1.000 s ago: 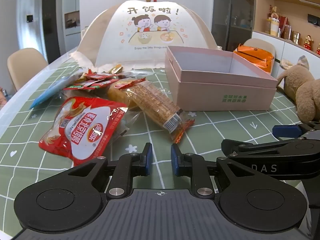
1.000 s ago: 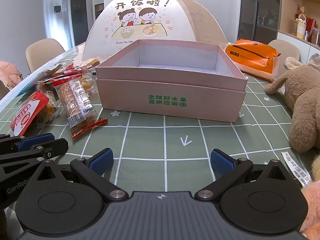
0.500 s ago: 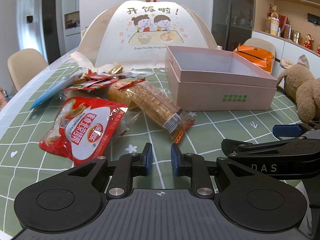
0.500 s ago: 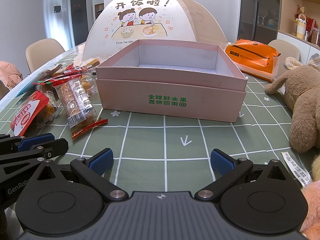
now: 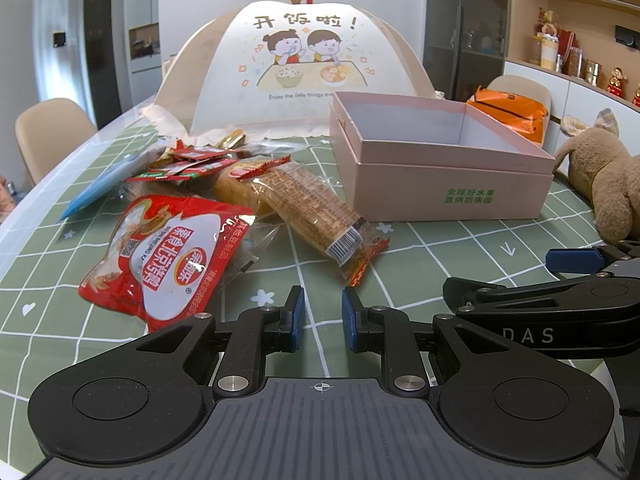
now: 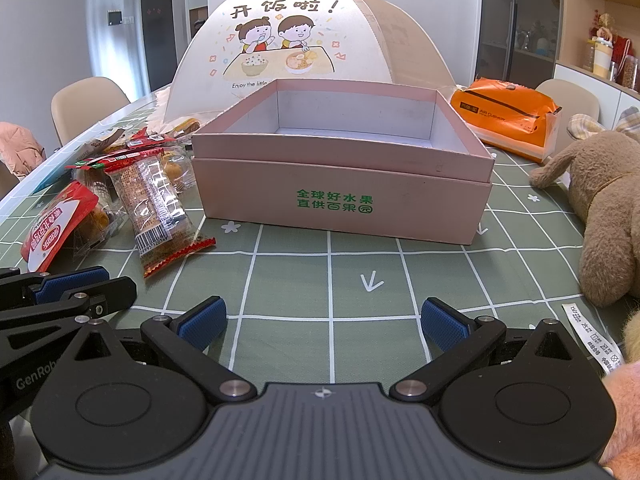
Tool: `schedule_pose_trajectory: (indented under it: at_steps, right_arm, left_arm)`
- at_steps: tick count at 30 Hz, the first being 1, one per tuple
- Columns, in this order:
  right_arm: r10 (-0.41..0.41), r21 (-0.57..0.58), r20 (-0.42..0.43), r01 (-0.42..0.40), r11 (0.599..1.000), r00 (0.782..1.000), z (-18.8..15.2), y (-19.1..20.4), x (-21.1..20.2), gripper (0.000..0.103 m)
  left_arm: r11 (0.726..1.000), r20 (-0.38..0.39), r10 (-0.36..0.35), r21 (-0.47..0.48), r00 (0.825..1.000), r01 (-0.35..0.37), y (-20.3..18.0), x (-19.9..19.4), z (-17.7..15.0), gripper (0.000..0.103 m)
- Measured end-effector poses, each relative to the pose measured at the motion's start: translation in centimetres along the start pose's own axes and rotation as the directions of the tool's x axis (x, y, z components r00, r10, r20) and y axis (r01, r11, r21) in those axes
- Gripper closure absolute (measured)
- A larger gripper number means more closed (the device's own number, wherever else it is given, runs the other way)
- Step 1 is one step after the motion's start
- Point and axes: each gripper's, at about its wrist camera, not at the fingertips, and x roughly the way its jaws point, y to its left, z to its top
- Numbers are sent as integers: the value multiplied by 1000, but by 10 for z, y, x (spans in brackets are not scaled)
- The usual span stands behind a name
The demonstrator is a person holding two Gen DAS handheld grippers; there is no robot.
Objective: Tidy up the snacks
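Observation:
An open, empty pink box [image 5: 440,184] stands on the green checked tablecloth, and the right wrist view has the pink box [image 6: 340,200] straight ahead. Left of it lies a heap of snacks: a red pouch [image 5: 168,256], a long biscuit pack [image 5: 316,212], small red sachets [image 5: 192,164] and a blue pack [image 5: 104,180]. My left gripper [image 5: 322,312] hovers just short of the pile, shut with only a narrow slit and nothing in it. My right gripper [image 6: 324,320] is open wide and empty, in front of the box. The biscuit pack [image 6: 156,204] lies to its left.
A domed mesh food cover [image 5: 296,72] stands behind the snacks and box. A brown plush toy [image 6: 600,208] lies at the right, with an orange pack [image 6: 508,116] behind it. Beige chairs [image 5: 48,132] flank the table's left edge.

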Motion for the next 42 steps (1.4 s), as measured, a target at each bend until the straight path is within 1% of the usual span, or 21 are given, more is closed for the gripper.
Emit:
schedule_pose_trajectory:
  at_steps: [39,42]
  right_arm:
    - [0,0,0,0,1000,1000,0,0,0,0]
    - [0,0,0,0,1000,1000,0,0,0,0]
  left_arm:
    - [1000,0,-2,-3,1000,2,-1,0,0,79]
    - [1000,0,6,9,1000,-6,-3,0,0,79]
